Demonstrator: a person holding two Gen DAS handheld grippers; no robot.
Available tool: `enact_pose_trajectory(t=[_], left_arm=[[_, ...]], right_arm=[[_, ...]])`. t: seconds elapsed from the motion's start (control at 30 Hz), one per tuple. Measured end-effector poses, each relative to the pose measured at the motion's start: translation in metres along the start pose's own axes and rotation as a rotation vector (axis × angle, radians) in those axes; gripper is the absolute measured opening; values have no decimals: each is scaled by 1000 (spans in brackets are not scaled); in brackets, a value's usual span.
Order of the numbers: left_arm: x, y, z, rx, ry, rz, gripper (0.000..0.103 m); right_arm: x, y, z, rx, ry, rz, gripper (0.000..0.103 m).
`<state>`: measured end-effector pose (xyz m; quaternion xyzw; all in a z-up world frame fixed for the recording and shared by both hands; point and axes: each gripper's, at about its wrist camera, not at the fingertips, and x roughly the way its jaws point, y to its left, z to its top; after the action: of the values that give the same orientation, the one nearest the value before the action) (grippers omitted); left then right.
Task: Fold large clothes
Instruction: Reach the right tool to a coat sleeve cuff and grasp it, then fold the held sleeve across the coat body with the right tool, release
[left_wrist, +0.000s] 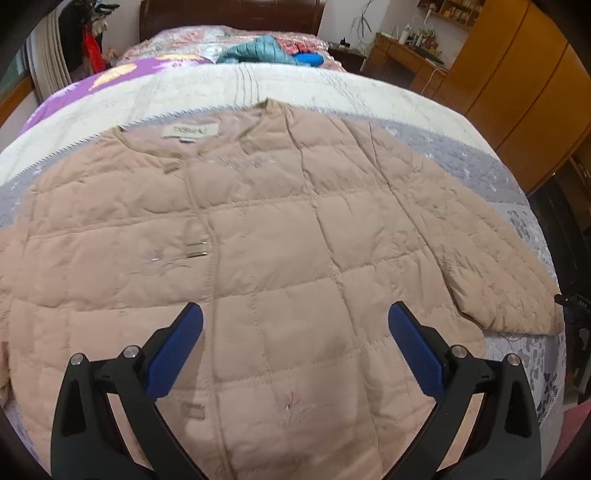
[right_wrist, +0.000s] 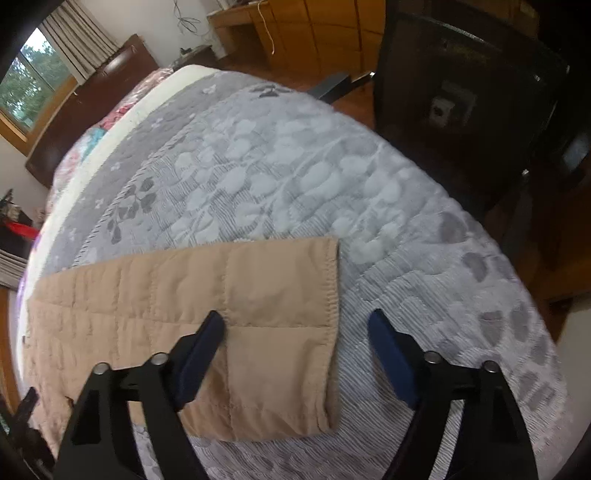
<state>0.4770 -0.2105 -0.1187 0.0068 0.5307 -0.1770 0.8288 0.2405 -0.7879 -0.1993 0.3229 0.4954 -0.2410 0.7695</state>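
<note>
A beige quilted jacket (left_wrist: 258, 240) lies flat, front up, on the bed, collar toward the headboard, its right sleeve (left_wrist: 498, 258) stretched out to the side. My left gripper (left_wrist: 295, 317) is open and empty above the jacket's lower front. In the right wrist view the sleeve's cuff end (right_wrist: 273, 317) lies on the grey quilt. My right gripper (right_wrist: 295, 325) is open and empty just above the cuff, its left finger (right_wrist: 199, 350) over the sleeve and its right finger (right_wrist: 395, 358) over the quilt.
The bed has a grey floral quilt (right_wrist: 295, 166) and a white blanket (left_wrist: 295, 88). Teal and blue clothes (left_wrist: 269, 50) lie near the headboard. Wooden wardrobes (left_wrist: 517, 81) stand at the right. A black chair (right_wrist: 461, 103) stands by the bed's edge.
</note>
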Motion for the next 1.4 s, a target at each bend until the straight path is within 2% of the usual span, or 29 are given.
enact_pose_trajectory(t=[0.13, 0.2, 0.27, 0.3, 0.37, 0.47, 0.57, 0.63, 0.77, 1.03, 1.1, 1.17, 1.23, 1.33, 1.4], left_arm=[[14, 3, -1, -20, 4, 6, 99], [14, 3, -3, -15, -9, 13, 99], [15, 2, -4, -2, -14, 18, 99], [13, 0, -6, 8, -20, 29, 97], [10, 1, -8, 15, -29, 52, 83], [4, 9, -11, 6, -29, 29, 77], [-6, 16, -17, -7, -35, 19, 68], [-12, 19, -21, -5, -40, 16, 67], [-20, 25, -28, 3, -58, 28, 61], [-33, 43, -41, -3, -63, 48, 55], [-34, 47, -45, -6, -64, 53, 54], [-34, 51, -48, -12, -59, 52, 48], [-32, 55, -50, -21, -48, 44, 48], [-27, 60, -53, -34, -33, 46, 48], [-24, 61, -53, -37, -29, 47, 48]], right_arm=[[4, 5, -4, -33, -37, -13, 65], [3, 12, -4, -54, -52, -15, 34], [2, 16, -5, -41, -46, 41, 10], [0, 20, -5, -32, -47, 50, 9], [-9, 32, -7, -45, -76, 58, 9], [-30, 57, -11, -71, -130, 167, 9], [-48, 93, -16, -133, -168, 210, 9], [-52, 120, -21, -191, -173, 207, 9], [-55, 185, -39, -321, -154, 276, 9], [-31, 303, -88, -525, -80, 387, 9], [-22, 325, -98, -561, -66, 382, 9], [-14, 343, -108, -599, -69, 340, 9], [-4, 356, -116, -618, -40, 351, 9], [15, 368, -124, -633, -1, 305, 10], [18, 370, -127, -629, 19, 337, 19]])
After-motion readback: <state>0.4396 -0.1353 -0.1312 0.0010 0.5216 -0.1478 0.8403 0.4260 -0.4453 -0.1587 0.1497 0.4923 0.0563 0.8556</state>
